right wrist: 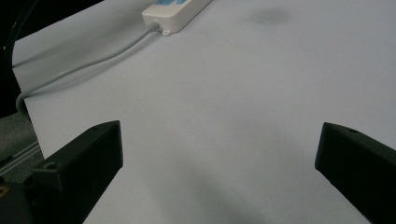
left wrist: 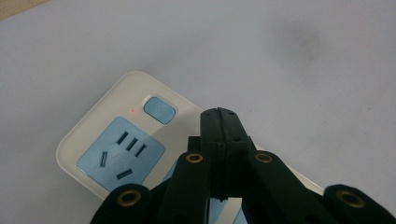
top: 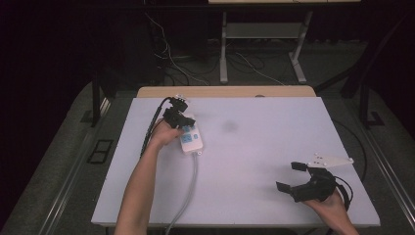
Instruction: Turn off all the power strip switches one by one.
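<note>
Left side of the pale lilac tabletop: a white rectangular plastic power strip with light-blue socket faces lay there, long axis running roughly away from the person and tilted slightly, its grey cord leaving the near end and trailing off the near edge of the tabletop.

The left tongs sat over the far end of the strip, the left hand behind them. In the left gripper view the left tongs' jaws were pressed together with nothing between them, tip poised just beside the small blue rounded switch button; a tiny red indicator light showed next to it. Could not tell whether the tip touched the strip's casing. A blue three-hole socket lay nearer the camera.

Middle: bare tabletop, one faint dark smudge.

Right side: the right tongs hovered near the near-right corner, well apart from the strip, jaws spread wide and empty. In the right gripper view the strip's cord end lay far ahead and to the left.

Judgement: the left hand was much the nearer; the button lay just ahead and left of the closed tip, so a short nudge that way and down would seem to press it.
</note>
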`<state>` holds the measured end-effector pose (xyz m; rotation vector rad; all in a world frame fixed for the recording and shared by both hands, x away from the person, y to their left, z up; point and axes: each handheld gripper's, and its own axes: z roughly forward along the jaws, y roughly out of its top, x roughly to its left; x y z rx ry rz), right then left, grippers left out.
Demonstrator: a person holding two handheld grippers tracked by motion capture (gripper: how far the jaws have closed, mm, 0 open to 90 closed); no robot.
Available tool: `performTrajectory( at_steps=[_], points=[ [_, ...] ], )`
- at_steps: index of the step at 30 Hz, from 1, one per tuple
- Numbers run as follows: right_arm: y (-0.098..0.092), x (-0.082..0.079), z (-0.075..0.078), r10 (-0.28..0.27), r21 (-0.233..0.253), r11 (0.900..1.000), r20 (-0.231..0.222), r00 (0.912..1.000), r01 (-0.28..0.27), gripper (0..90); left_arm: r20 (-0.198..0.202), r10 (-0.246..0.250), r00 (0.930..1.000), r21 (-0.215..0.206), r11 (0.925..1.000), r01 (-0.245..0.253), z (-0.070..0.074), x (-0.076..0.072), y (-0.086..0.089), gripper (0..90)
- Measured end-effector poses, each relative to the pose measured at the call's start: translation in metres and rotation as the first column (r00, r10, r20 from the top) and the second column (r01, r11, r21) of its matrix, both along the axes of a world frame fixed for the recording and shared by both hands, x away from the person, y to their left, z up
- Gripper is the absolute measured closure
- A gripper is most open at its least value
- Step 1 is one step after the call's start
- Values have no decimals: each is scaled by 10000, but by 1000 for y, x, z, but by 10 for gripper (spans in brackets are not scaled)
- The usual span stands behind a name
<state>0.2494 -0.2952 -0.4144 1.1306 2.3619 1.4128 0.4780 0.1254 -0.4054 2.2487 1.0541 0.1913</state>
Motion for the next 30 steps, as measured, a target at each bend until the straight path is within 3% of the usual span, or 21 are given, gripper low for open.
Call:
performTrajectory(
  at_steps=[15, 30],
  points=[
    [0, 1, -1, -26, -16, 10000, -46, 10000, 26, 7, 257, 289, 9993, 16, 9996, -290, 14, 10, 13, 892],
    [-1, 1, -3, -137, 2, 9999, -132, 9998, 137, 7, 327, 517, 9981, -70, 9986, -515, 7, 22, 12, 892]
  ],
)
